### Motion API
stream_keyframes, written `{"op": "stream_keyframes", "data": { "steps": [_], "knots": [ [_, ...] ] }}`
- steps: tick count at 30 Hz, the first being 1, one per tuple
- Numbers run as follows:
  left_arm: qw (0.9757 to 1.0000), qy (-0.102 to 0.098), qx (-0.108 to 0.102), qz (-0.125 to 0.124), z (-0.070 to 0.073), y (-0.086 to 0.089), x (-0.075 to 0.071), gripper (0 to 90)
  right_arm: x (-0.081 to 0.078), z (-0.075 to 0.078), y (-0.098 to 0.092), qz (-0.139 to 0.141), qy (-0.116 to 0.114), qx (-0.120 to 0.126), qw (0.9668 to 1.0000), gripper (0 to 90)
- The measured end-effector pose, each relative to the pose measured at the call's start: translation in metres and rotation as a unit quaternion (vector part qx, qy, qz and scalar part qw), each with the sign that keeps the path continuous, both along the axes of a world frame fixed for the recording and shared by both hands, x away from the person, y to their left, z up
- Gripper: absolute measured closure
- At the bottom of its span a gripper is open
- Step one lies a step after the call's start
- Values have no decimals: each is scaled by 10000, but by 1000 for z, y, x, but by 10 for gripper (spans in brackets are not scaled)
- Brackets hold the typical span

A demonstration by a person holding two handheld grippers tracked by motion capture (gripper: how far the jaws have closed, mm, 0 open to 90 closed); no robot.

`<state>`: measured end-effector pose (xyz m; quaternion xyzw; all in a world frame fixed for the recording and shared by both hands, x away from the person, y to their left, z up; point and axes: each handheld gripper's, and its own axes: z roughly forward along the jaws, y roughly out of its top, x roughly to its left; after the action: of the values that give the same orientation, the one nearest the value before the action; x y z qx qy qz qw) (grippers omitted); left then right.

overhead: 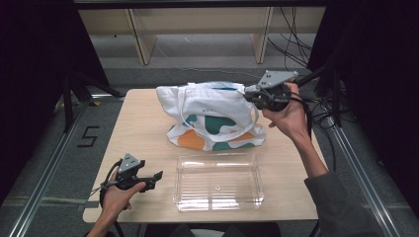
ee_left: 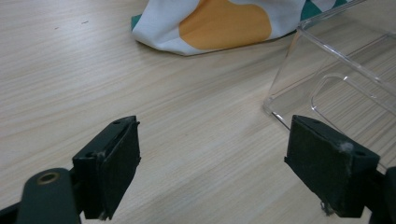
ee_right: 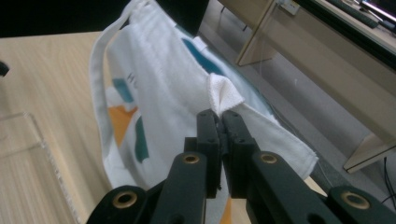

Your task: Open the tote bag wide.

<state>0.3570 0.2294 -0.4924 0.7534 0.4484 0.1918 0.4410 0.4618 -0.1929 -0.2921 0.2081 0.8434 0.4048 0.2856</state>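
A white cloth tote bag [overhead: 212, 116] with orange and teal patches stands slumped on the wooden table [overhead: 143, 128], behind a clear plastic bin [overhead: 217, 181]. My right gripper [overhead: 245, 92] is raised at the bag's right top corner, shut on a pinched fold of the bag's rim [ee_right: 223, 95]; its jaws press together on the cloth [ee_right: 220, 122]. Low over the table at the front left, my left gripper [overhead: 159, 176] is open with only bare wood between its pads [ee_left: 112, 161]. The bag's orange patch [ee_left: 224, 23] and the bin's corner [ee_left: 299, 79] lie ahead of it.
The clear bin stands empty near the front edge, right of my left gripper. A white bag strap [ee_right: 100, 79] loops down the bag's near side. Beyond the table are wooden shelf legs [overhead: 141, 42], cables [overhead: 296, 42] and metal floor rails [overhead: 44, 168].
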Motion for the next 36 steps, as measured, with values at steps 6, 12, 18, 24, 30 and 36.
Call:
{"op": "stream_keyframes", "data": {
  "steps": [6,12,18,24,30,36],
  "knots": [
    [10000,14,39,79,0,1,1,169,-15,-32,-8,194,108,-191,9996,876],
    [9999,-27,20,125,1,3,2,180,-1,-75,-9,82,562,-344,9978,876],
    [9999,-77,23,121,2,6,3,192,9,-115,-7,167,923,-371,9949,876],
    [9998,-163,20,110,5,7,5,219,8,-142,-7,213,1227,-516,9909,877],
    [9996,-223,-162,65,13,12,12,264,13,-158,-10,215,1659,-295,9855,840],
    [9979,-465,-442,-86,42,19,22,363,10,-120,-27,21,1512,432,9875,604]
  ]
}}
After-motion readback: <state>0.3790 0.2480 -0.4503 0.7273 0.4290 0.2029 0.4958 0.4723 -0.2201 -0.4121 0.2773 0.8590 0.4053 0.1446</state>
